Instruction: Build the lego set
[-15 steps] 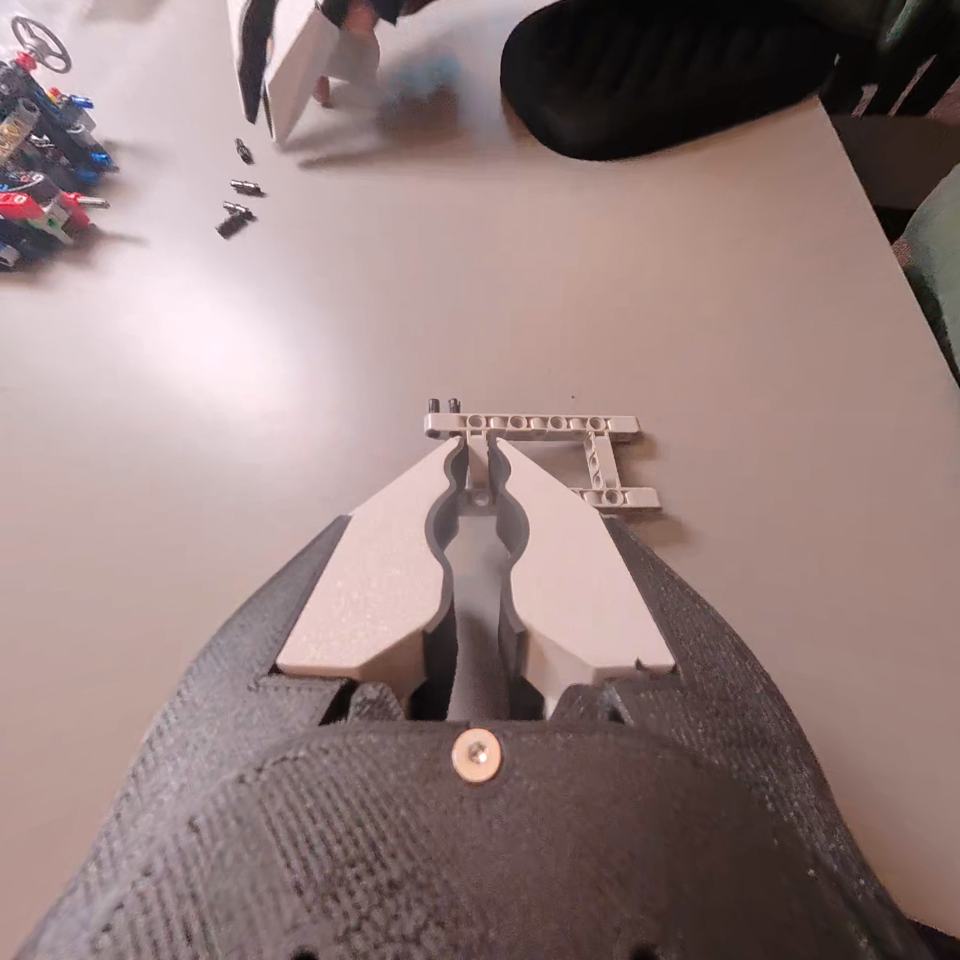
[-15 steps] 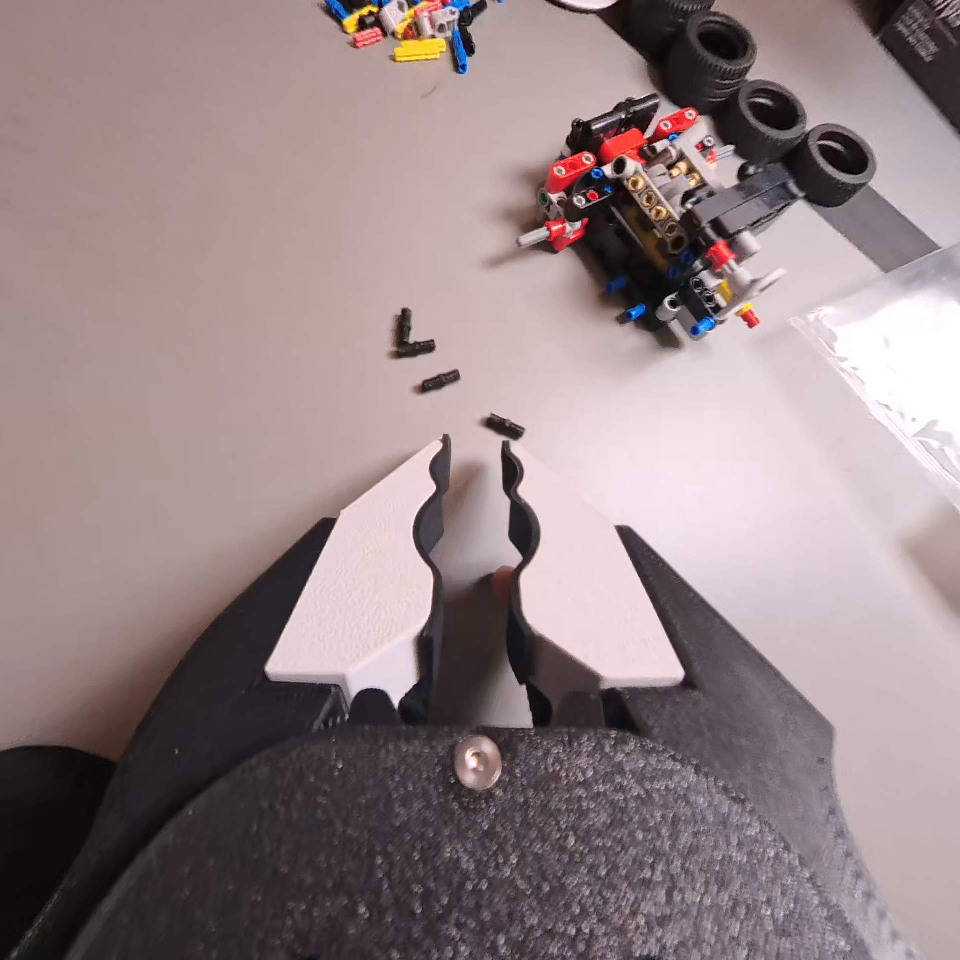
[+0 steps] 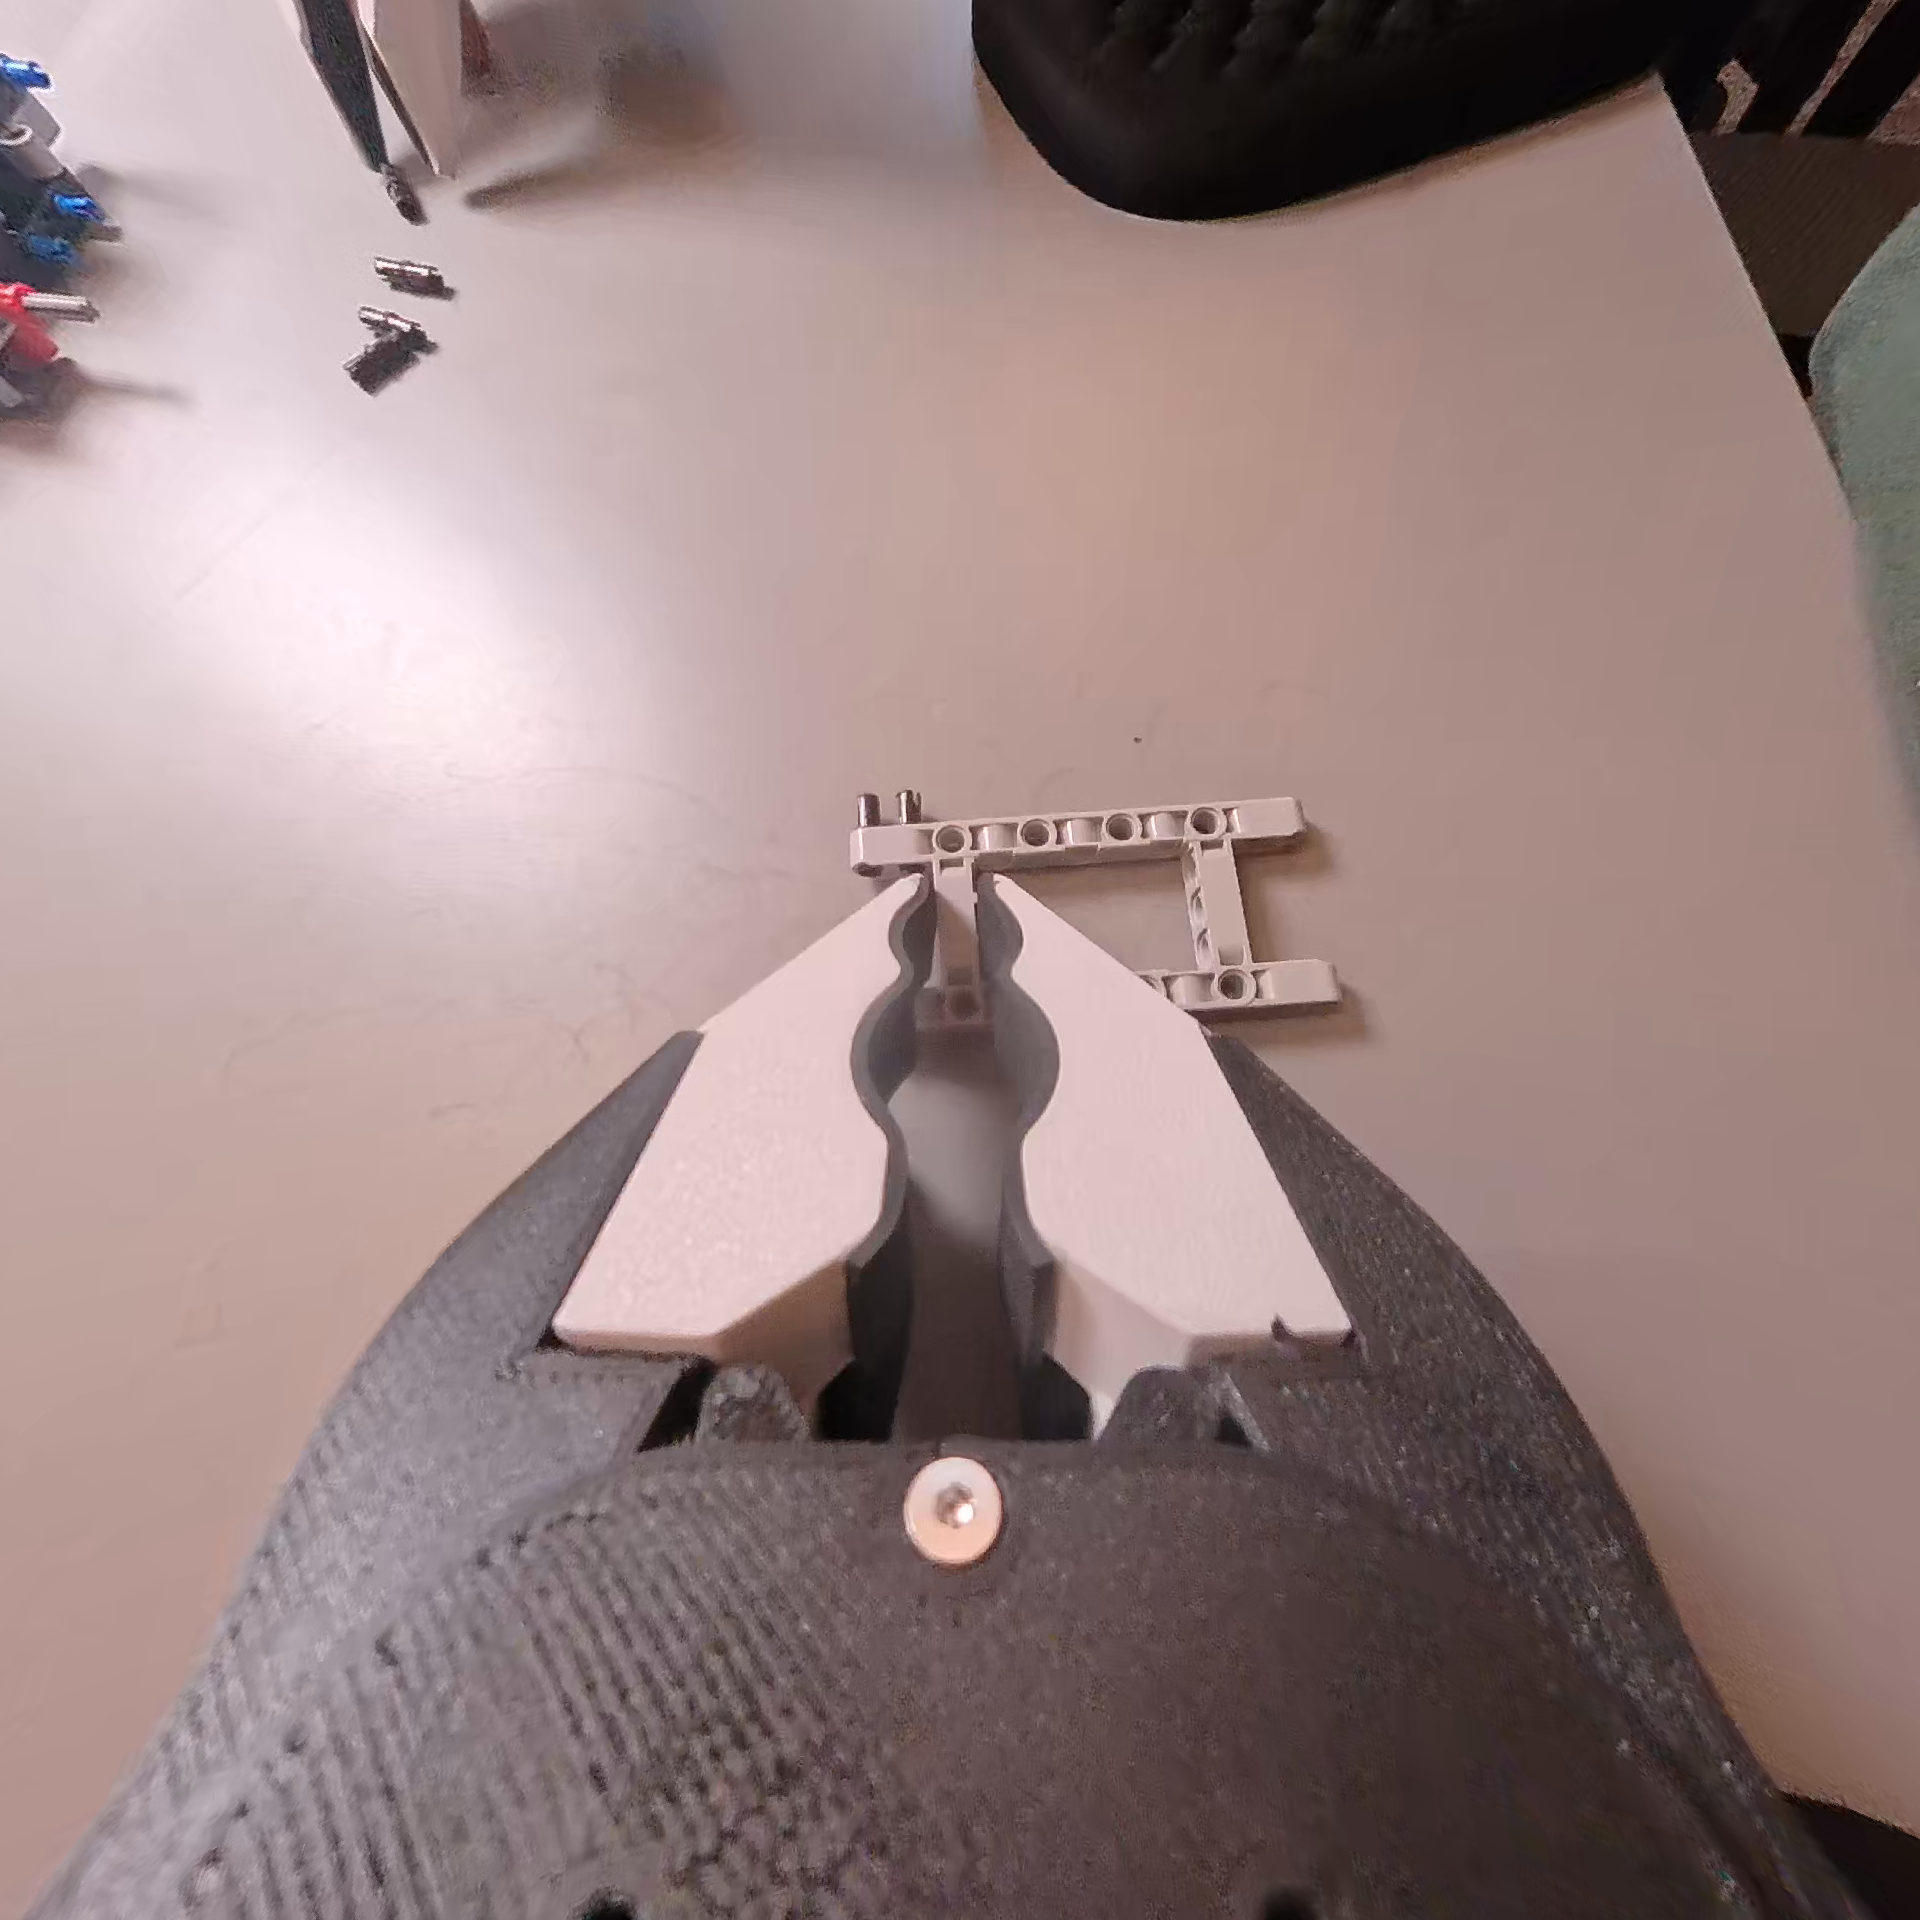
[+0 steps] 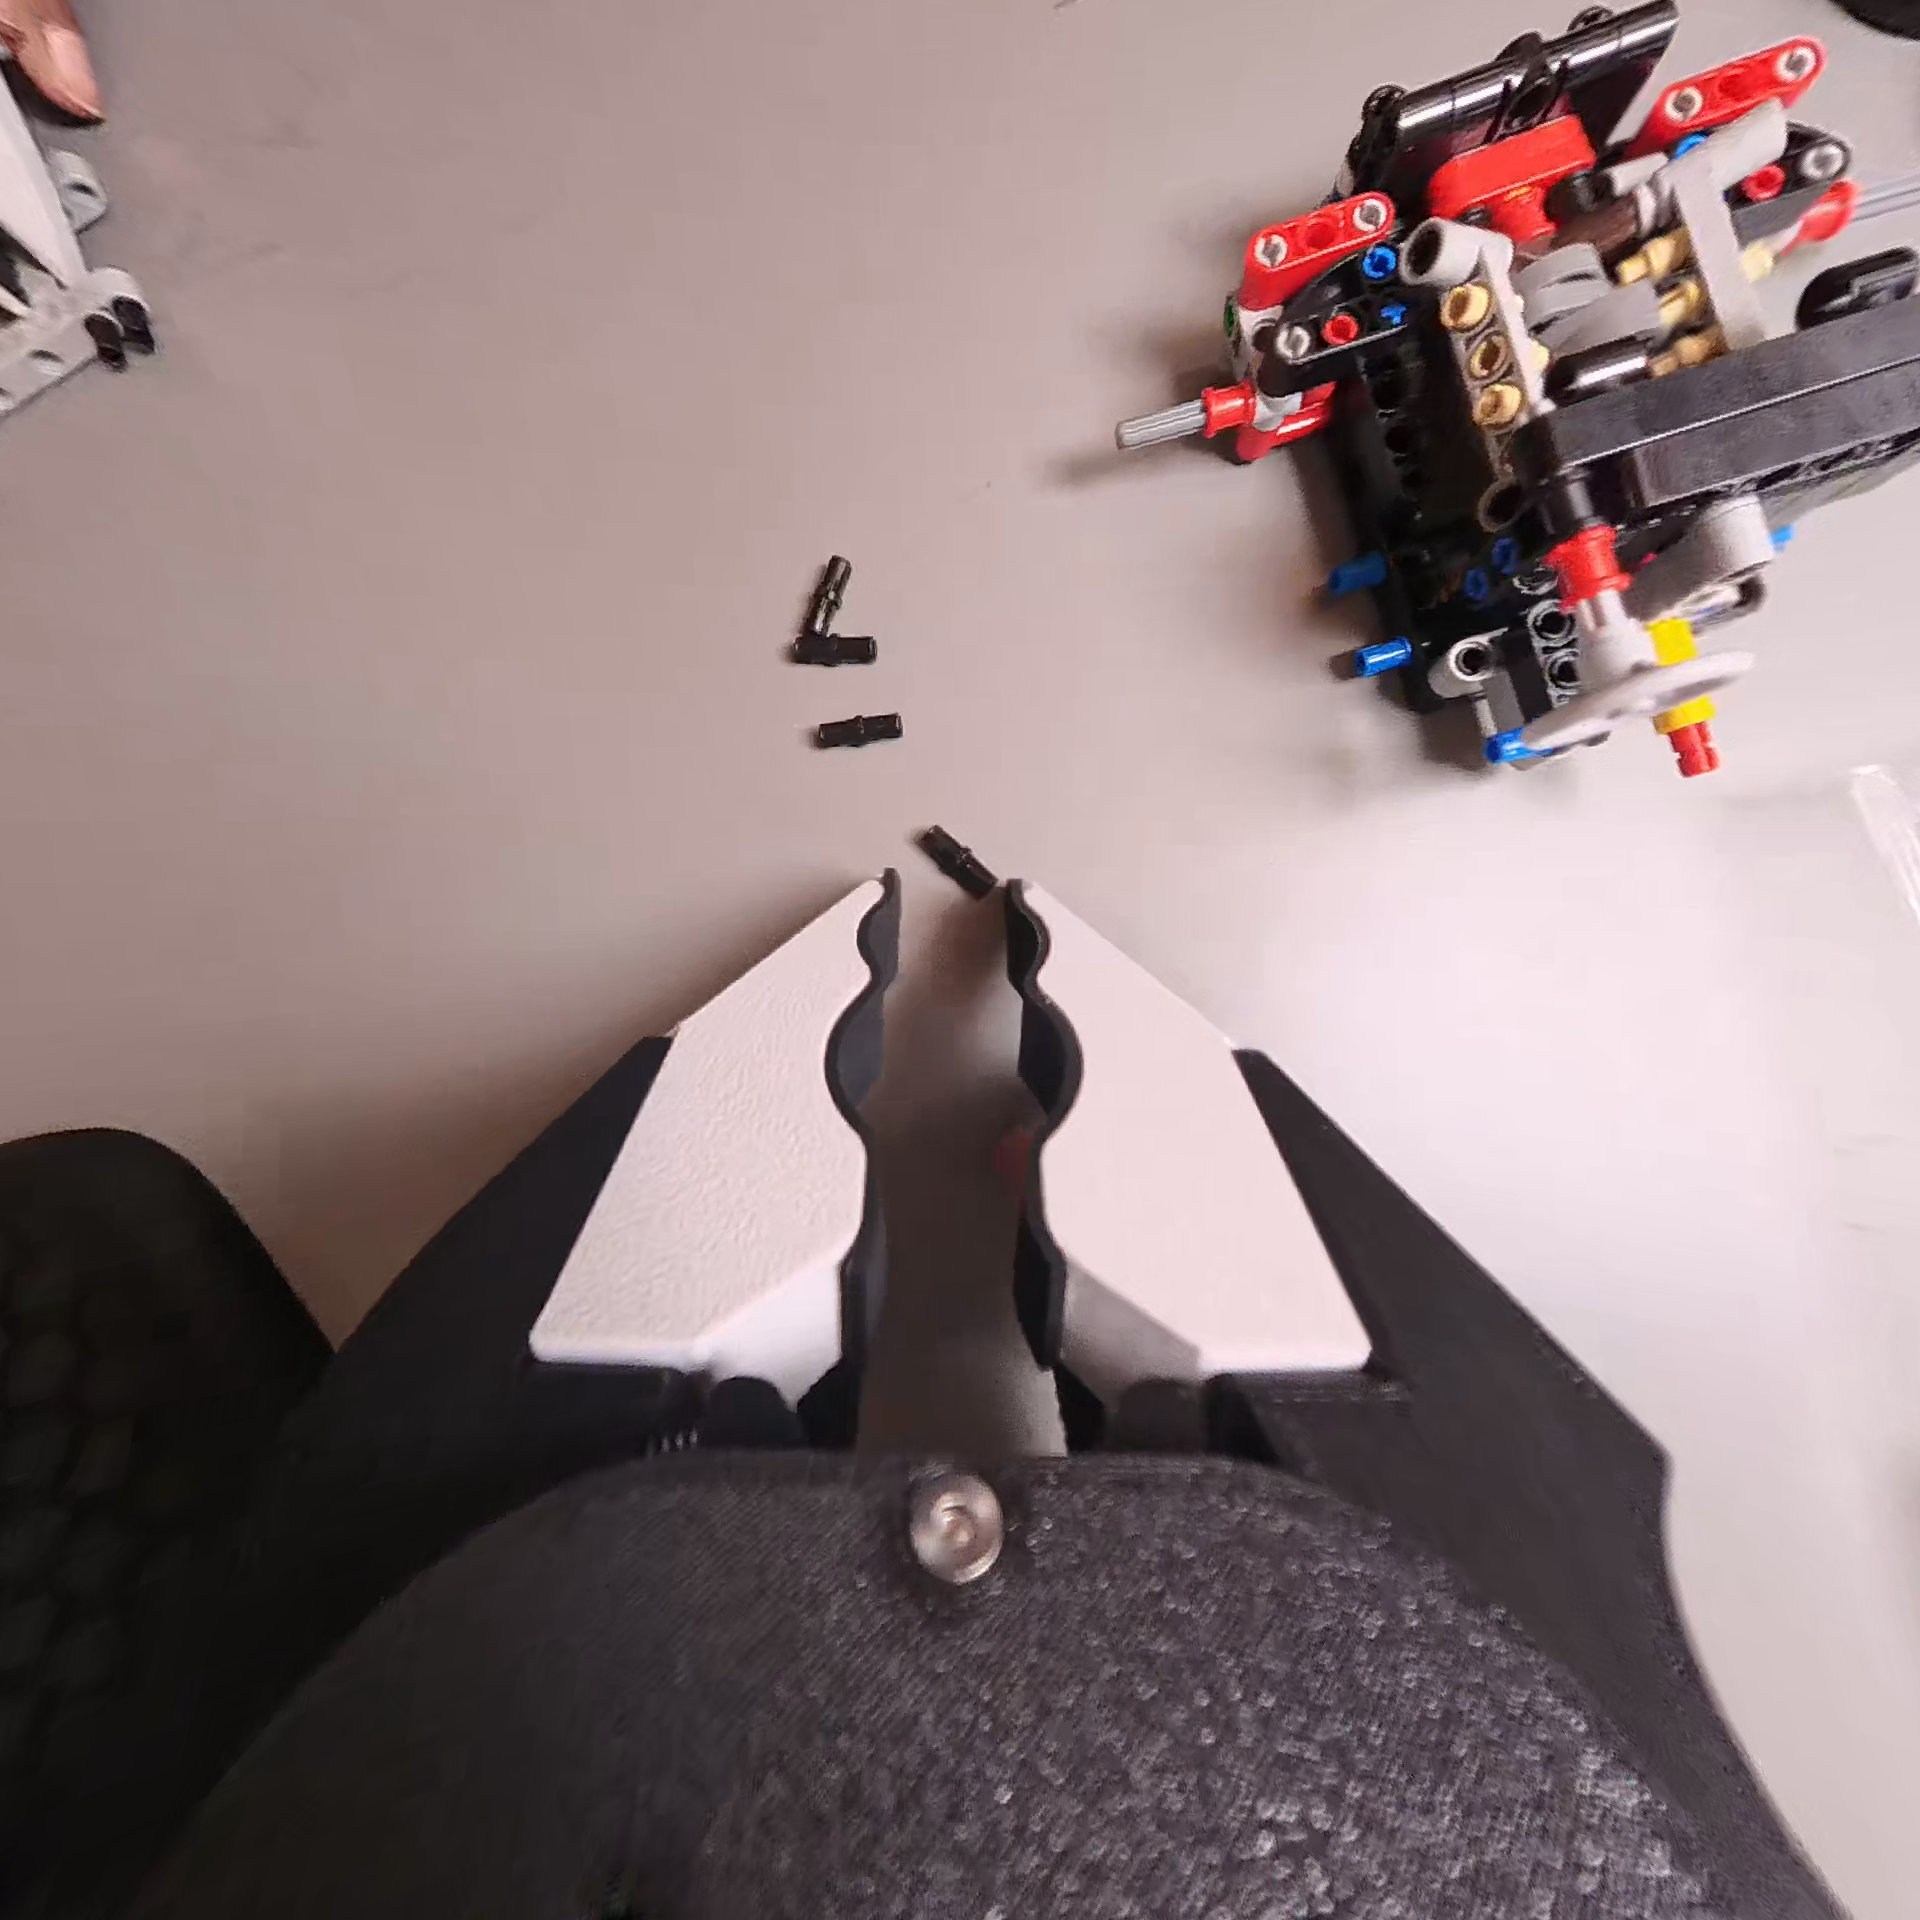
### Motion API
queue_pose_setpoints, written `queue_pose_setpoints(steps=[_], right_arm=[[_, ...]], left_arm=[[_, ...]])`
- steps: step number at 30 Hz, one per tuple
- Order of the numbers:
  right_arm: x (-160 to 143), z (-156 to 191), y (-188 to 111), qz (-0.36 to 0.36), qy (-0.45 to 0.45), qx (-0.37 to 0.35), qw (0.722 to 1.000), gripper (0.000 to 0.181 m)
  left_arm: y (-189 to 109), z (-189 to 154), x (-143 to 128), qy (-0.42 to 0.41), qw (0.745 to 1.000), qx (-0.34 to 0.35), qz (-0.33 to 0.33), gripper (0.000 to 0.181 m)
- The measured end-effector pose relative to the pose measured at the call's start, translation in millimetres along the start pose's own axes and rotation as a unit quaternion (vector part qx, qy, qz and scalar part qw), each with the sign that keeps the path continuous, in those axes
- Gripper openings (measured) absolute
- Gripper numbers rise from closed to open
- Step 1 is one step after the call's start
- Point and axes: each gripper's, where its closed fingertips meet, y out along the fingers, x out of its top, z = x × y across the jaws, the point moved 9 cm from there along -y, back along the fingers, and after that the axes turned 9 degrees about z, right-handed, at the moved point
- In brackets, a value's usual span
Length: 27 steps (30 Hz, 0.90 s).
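- Now pinching one cross bar of grey lego frame (image 3: 1091, 831) with left hand-held gripper (image 3: 958, 881), flat on tabletop (image 3: 1351, 520).
- Right hand-held gripper (image 4: 951, 883) spread, empty, black pin (image 4: 958, 860) just ahead of tips.
- Further ahead three more pins (image 4: 847, 665); ahead-right the half-built lego car (image 4: 1558, 384).

Grey table (image 4: 416, 623), 4 black pins (image 4: 858, 730) (loose), grey frame (image 3: 1091, 836), part-built model (image 4: 1558, 395)
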Motion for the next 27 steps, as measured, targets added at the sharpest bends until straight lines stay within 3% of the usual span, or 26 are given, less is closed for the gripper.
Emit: queue_pose_setpoints(steps=[7, 11, 15, 18, 22, 27], right_arm=[[4.5, 5.5, 6.3, -0.018, -0.037, -0.013, 0.999, 0.009], [7.0, 16.6, 8.6, -0.014, -0.055, -0.022, 0.998, 0.004], [7.8, 38.0, 10.1, -0.038, -0.059, -0.031, 0.997, 0.002], [19.2, 69.0, 6.7, -0.099, -0.073, -0.035, 0.992, 0.002], [54.1, 126.2, 8.4, -0.184, -0.128, -0.067, 0.972, 0.001], [94.8, 182.7, 26.7, -0.235, -0.195, -0.107, 0.946, 0.000]], left_arm=[[-0.3, 7.6, -3.3, -0.004, 1.000, 0.029, 0.000, 0.007], [-2.2, 13.0, -4.0, -0.023, 0.999, 0.049, -0.006, 0.025], [-11.2, 20.0, -3.0, -0.051, 0.996, 0.060, -0.050, 0.031], [-20.2, 26.6, -1.0, -0.086, 0.990, 0.058, -0.100, 0.029], [-29.1, 28.2, 6.9, -0.154, 0.970, -0.021, -0.188, 0.027], [-34.6, 25.4, 16.8, -0.227, 0.930, -0.110, -0.268, 0.027]])
